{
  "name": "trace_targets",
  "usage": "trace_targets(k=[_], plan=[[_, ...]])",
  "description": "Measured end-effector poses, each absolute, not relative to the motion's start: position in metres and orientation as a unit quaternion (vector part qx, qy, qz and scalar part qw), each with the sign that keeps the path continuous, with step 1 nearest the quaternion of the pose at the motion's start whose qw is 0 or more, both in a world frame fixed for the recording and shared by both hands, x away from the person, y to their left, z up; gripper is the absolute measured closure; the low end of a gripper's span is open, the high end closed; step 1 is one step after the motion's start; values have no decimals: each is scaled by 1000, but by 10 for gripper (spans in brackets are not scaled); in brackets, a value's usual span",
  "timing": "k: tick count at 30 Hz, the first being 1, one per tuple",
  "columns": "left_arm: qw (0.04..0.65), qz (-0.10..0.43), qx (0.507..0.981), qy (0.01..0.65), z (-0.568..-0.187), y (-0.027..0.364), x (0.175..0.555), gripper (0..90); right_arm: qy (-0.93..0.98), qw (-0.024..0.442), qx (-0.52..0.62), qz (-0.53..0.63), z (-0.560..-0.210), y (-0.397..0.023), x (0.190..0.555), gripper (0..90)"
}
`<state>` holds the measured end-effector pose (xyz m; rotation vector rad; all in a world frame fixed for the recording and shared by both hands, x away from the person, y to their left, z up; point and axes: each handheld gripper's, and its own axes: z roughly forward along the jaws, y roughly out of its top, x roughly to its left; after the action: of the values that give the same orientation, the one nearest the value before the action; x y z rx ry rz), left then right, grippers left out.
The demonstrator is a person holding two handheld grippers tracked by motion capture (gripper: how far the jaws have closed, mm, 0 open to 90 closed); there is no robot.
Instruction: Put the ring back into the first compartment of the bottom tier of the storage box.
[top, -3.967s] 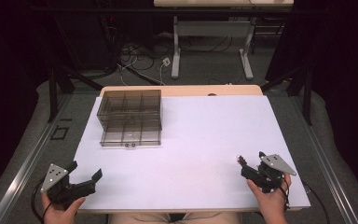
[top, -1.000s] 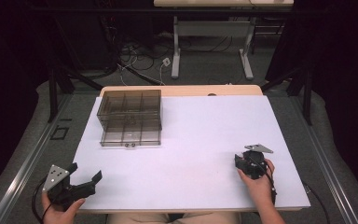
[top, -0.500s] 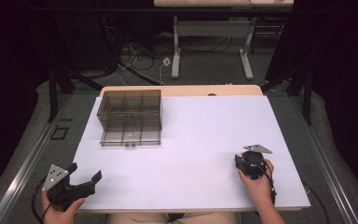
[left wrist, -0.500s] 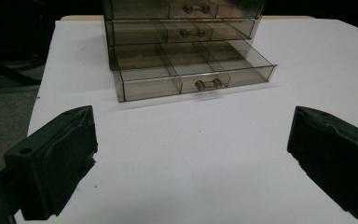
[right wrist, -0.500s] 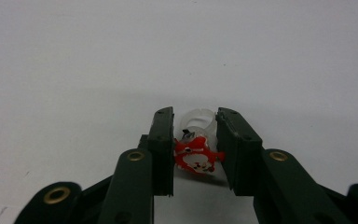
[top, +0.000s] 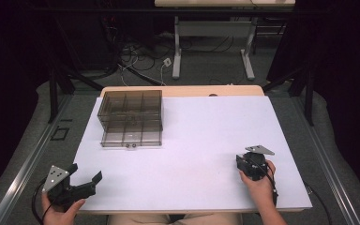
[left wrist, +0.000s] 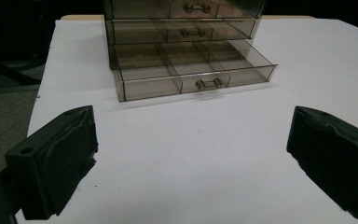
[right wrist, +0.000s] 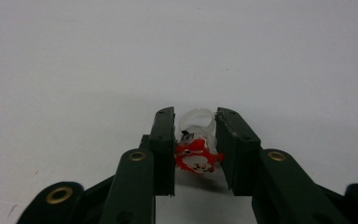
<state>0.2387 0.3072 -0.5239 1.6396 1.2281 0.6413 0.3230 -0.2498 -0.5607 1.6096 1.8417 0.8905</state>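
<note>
- Near the right front of the white tabletop [top: 192, 140], your right tongs [right wrist: 195, 154] are closed on a small clear plastic ring with a red-and-white charm [right wrist: 196, 156]; the two black jaws press it from both sides.
- The ring's clear band pokes out just beyond the jaw tips, and the red charm sits between the pads, low over the white surface.
- From above, your right hand [top: 258, 185] holds those tongs [top: 249, 165] pointed down at the tabletop, the grey three-cornered plate on top.
- Your left tongs [top: 85, 177] sit at the front left corner, jaws spread wide with nothing between them.
- Through the left gripper view, the two black pads [left wrist: 56, 158] frame bare white surface.
- Farther back on the left stands a smoky clear plastic drawer box [top: 131, 117]; its lowest drawer [left wrist: 193, 70] is pulled out, compartments visible, with two small metal knobs on the front.
- The ring lies well apart from the drawer box.
</note>
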Motion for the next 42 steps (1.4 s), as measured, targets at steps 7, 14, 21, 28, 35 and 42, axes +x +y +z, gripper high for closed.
trace_targets(k=[7,14,21,28,35,42], plan=[[478,262,671,503,-524,307,239,21,683,268,590,336,-558,-247,321,682],[480,262,669,504,-524,308,239,27,686,273,579,344,-554,-244,318,682],[480,262,670,503,-524,308,238,28,689,273,568,358,-549,-238,315,682],[480,261,669,505,-524,307,238,28,695,274,554,369,-542,-229,310,681],[476,262,671,504,-524,306,239,28,707,273,532,377,-535,-216,307,682],[474,264,672,504,-524,306,238,28,717,260,517,389,-527,-201,306,681]])
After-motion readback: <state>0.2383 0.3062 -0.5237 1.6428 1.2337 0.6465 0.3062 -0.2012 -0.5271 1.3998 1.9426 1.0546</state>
